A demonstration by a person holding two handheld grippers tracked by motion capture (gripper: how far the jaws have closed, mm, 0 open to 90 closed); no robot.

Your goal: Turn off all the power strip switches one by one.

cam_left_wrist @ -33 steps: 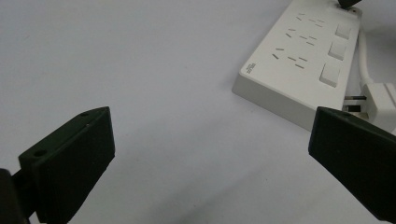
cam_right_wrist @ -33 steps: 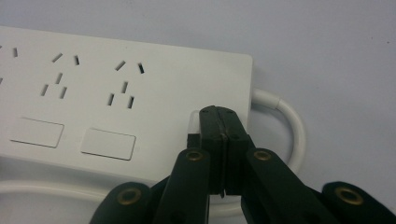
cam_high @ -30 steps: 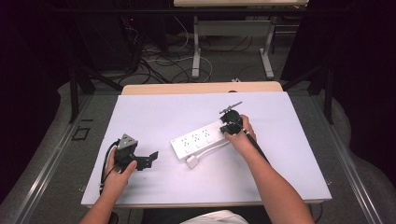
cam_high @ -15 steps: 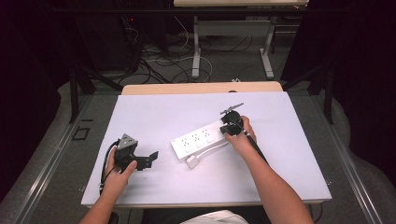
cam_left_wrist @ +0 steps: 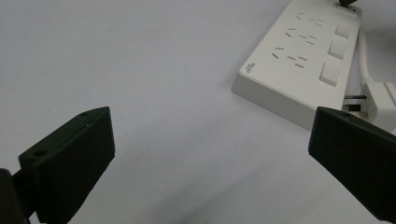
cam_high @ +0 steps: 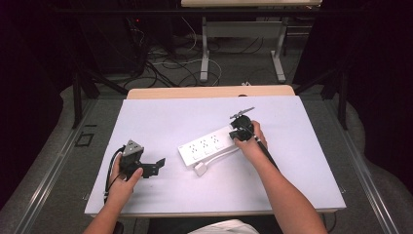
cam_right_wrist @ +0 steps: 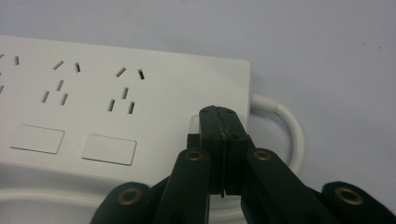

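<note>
Jaws wide apart above table (cam_left_wrist: 140, 70); power strip (cam_left_wrist: 303, 60), plug (cam_left_wrist: 378, 100) ahead.

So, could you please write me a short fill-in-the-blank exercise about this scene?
1. The right gripper has its jaws ____ and presses on the power strip.
2. The left gripper has its jaws ____.
3. The power strip has ____ switches.
4. The plug lies ____ the strip.

Missing words: shut; open; three; beside

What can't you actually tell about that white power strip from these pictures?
- Third switch on the power strip: right gripper view, hidden under the shut jaws of the right gripper.
- Small label: left gripper view, print too small to read.
- Plug: left gripper view, cut off by the edge and a jaw.
</note>
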